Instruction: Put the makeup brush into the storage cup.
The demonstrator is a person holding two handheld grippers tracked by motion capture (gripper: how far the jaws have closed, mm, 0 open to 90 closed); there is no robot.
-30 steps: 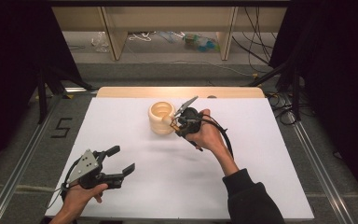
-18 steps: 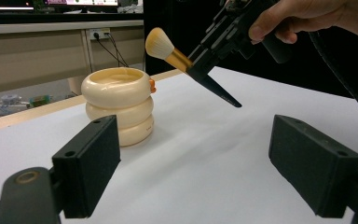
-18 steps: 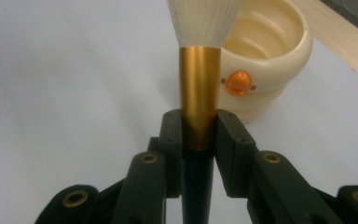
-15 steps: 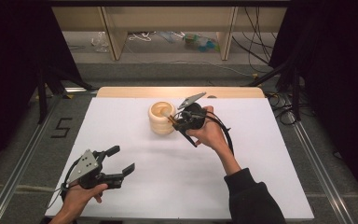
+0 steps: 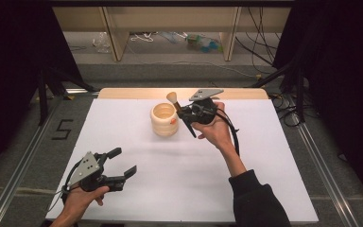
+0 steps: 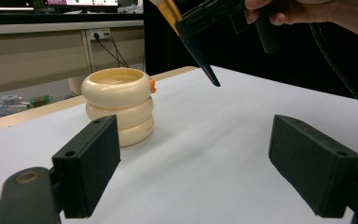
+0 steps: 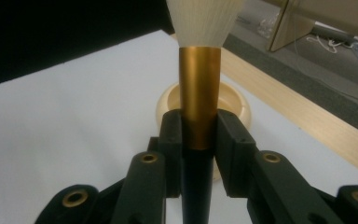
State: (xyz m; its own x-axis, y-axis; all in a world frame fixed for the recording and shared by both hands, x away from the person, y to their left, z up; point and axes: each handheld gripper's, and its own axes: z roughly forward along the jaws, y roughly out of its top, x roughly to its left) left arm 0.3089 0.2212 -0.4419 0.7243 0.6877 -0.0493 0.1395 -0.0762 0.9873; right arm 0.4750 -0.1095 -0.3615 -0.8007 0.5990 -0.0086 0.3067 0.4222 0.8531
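The makeup brush with gold ferrule, black handle and pale bristles (image 7: 199, 88) is clamped at its ferrule in the right gripper (image 5: 187, 112), lifted bristles-up just beside the cream ribbed plastic cup (image 5: 164, 118) on the white table (image 5: 264, 179). The smooth ferrule could slip; the handle tip might topple the cup. The left gripper (image 5: 122, 163) rests apart, jaws spread.
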